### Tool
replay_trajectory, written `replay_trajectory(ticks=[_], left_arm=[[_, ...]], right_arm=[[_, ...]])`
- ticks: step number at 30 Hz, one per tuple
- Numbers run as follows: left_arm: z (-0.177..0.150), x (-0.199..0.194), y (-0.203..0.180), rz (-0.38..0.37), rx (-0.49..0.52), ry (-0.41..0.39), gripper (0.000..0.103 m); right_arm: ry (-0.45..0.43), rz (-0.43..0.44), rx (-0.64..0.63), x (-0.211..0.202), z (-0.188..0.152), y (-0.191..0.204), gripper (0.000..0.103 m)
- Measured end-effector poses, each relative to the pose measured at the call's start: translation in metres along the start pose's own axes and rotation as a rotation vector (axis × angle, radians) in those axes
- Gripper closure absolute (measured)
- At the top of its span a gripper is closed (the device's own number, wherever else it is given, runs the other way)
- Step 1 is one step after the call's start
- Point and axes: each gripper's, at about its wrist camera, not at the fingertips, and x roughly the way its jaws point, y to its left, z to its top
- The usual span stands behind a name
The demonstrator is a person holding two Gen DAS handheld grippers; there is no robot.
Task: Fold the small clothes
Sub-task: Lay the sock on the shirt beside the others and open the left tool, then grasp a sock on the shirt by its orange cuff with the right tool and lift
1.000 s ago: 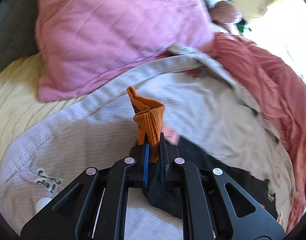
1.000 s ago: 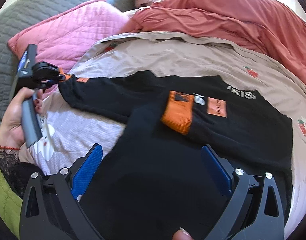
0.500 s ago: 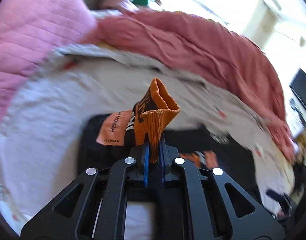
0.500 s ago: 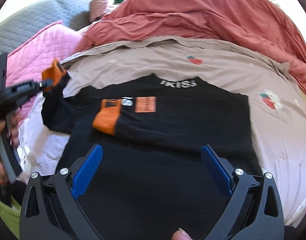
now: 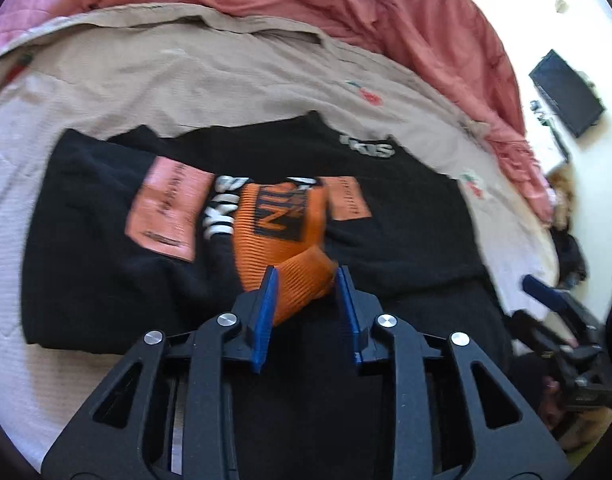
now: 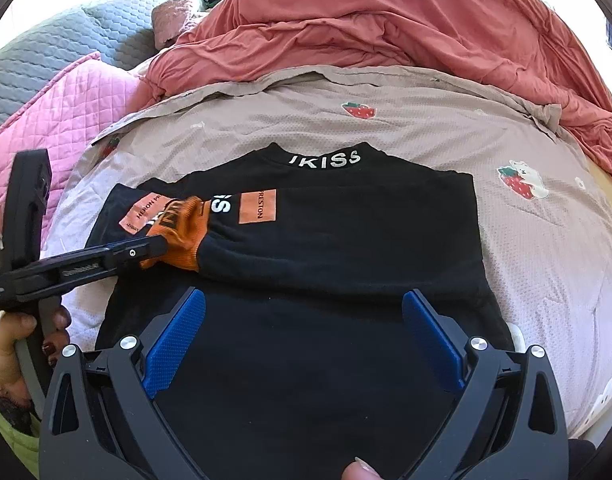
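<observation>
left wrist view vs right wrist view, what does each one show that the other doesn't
Only the left wrist view shows the left tool's opening jaws from behind, the orange cuff between them, plus a dark screen on the far right. Only the right wrist view shows the grey quilt, the hand gripping the left tool, and the wide-open right tool. Both show the black sweater and red blanket.

The left wrist view is motion-blurred, so lettering on the black sweatshirt and its orange cuff is unreadable. The right gripper is smeared at that frame's edge. The sweatshirt's hem is hidden.
</observation>
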Motion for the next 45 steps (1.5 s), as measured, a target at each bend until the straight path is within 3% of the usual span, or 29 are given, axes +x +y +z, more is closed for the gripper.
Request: replay_trajectory(ticks=[3, 5, 8, 12, 14, 19, 27, 29, 31, 37, 45], left_arm=[[0.002, -0.010, -0.008, -0.043, 0.022, -0.023, 0.075], [0.005, -0.022, -0.011, 0.002, 0.052, -0.069, 0.075], [0.011, -0.034, 0.002, 0.070, 0.014, -0.118, 0.074], [0.017, -0.045, 0.031, 0.361, -0.024, -0.142, 0.071], [0.017, -0.050, 0.048, 0.447, -0.059, -0.141, 0.069], [0.017, -0.065, 0.081, 0.382, -0.216, -0.158, 0.057], [0.015, -0.078, 0.094, 0.365, -0.268, -0.187, 0.048], [0.015, -0.079, 0.095, 0.365, -0.277, -0.192, 0.044], [0.015, -0.080, 0.098, 0.358, -0.288, -0.198, 0.044], [0.016, -0.083, 0.103, 0.358, -0.305, -0.207, 0.044], [0.016, -0.086, 0.106, 0.354, -0.312, -0.221, 0.041]], right_arm=[[0.008, 0.003, -0.003, 0.002, 0.000, 0.003, 0.005], [0.015, 0.014, -0.002, 0.004, 0.000, 0.008, 0.005], [0.030, 0.042, -0.009, 0.011, 0.003, 0.022, 0.005], [0.055, 0.119, -0.014, 0.025, 0.011, 0.051, 0.005], [0.071, 0.146, -0.019, 0.035, 0.017, 0.068, 0.005], [0.097, 0.168, -0.044, 0.063, 0.033, 0.098, 0.005], [0.122, 0.123, 0.006, 0.108, 0.061, 0.104, 0.008], [0.126, 0.117, 0.004, 0.119, 0.064, 0.105, 0.017], [0.163, 0.129, -0.004, 0.132, 0.063, 0.107, 0.048], [0.155, 0.161, -0.099, 0.129, 0.057, 0.129, 0.093], [0.051, 0.250, -0.097, 0.085, 0.062, 0.121, 0.094]])
